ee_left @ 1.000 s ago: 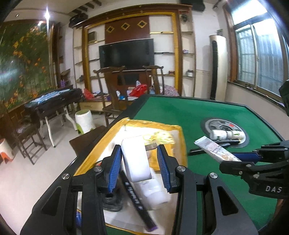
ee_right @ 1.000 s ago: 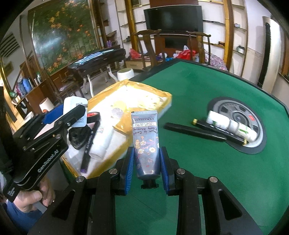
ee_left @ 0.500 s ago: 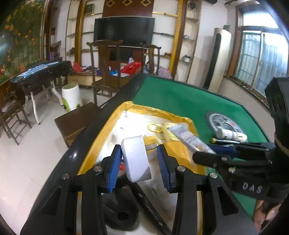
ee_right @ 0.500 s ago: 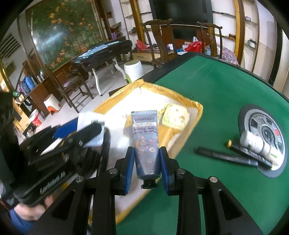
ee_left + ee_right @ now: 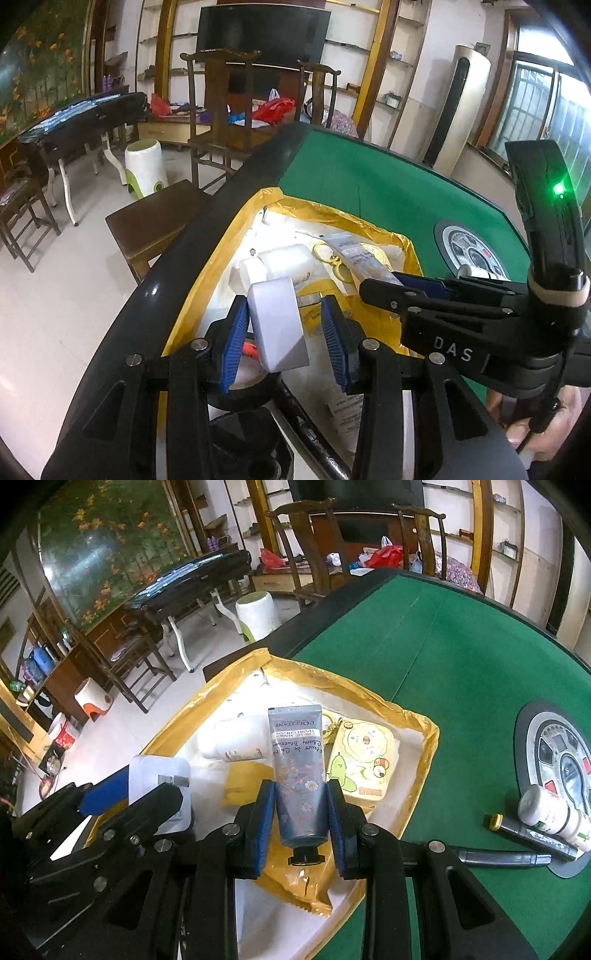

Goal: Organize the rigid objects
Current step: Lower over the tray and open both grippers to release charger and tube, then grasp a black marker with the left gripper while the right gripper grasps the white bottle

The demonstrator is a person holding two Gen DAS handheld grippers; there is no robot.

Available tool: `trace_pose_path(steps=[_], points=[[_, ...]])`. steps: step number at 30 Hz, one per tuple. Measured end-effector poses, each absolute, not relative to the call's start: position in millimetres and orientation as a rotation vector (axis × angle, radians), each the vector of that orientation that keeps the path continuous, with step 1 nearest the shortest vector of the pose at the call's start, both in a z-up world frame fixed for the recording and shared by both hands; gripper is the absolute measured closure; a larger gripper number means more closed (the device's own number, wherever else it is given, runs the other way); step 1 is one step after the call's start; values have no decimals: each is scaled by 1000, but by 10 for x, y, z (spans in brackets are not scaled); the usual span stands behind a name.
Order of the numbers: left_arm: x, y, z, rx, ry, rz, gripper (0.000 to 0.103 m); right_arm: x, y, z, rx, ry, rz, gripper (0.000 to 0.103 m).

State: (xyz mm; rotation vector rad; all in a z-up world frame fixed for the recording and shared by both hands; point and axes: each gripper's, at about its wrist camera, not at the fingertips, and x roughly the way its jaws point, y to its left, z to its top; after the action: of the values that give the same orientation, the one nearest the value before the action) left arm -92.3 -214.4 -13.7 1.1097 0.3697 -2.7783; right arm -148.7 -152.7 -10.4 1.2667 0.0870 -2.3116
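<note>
Right now my right claw (image 5: pixel 300 814) grips the tube (image 5: pixel 298 771) near its cap, over the yellow-rimmed tray (image 5: pixel 424 771). My left claw (image 5: pixel 282 341) clamps a white box (image 5: pixel 277 325) by its corners, so it could twist loose and knock the bottle (image 5: pixel 275 264). Both claws angle downward, close together; I could clash them while releasing over the green surface (image 5: pixel 461 672).

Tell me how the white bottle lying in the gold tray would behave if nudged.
The white bottle lies on its side and looks cylindrical, so it would probably roll. It looks like plastic, so likely light and not fragile. The gold tray has a raised rim that should stop it.
</note>
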Motion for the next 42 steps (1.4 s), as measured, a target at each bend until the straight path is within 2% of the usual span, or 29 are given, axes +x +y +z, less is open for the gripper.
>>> trace_pose_path(steps=[9,11,12,22,25,32,35,37,42], points=[[-957,-2170,-130,1137,394,-2771,65,-1510,-1512,-109,1276,88,-2302,78],[-977,-2155,-145,1165,397,-2765,63,-1508,-1507,-102,1268,89,-2304,78],[-985,-2147,-145,1172,390,-2757,57,-1497,-1502,-88,1260,89,-2304,78],[-867,-2081,-11,1133,419,-2797,56,-1359,-1288,66,1200,50,-2318,77],[-830,-1985,49,1111,404,-2821,56,-1295,-1117,111,1183,9,-2326,72],[-820,-1410,236,1103,170,-2975,56,-1152,-359,175,1149,-97,-2389,71],[-931,-1054,210,1206,59,-3060,55,-1089,75,235,1118,-133,-2455,71],[-1052,-848,151,1250,3,-3078,38,-1059,392,245,1099,-168,-2510,71],[-1467,-492,-11,1369,-70,-3033,36,-1125,1090,124,1104,-342,-2575,67]])
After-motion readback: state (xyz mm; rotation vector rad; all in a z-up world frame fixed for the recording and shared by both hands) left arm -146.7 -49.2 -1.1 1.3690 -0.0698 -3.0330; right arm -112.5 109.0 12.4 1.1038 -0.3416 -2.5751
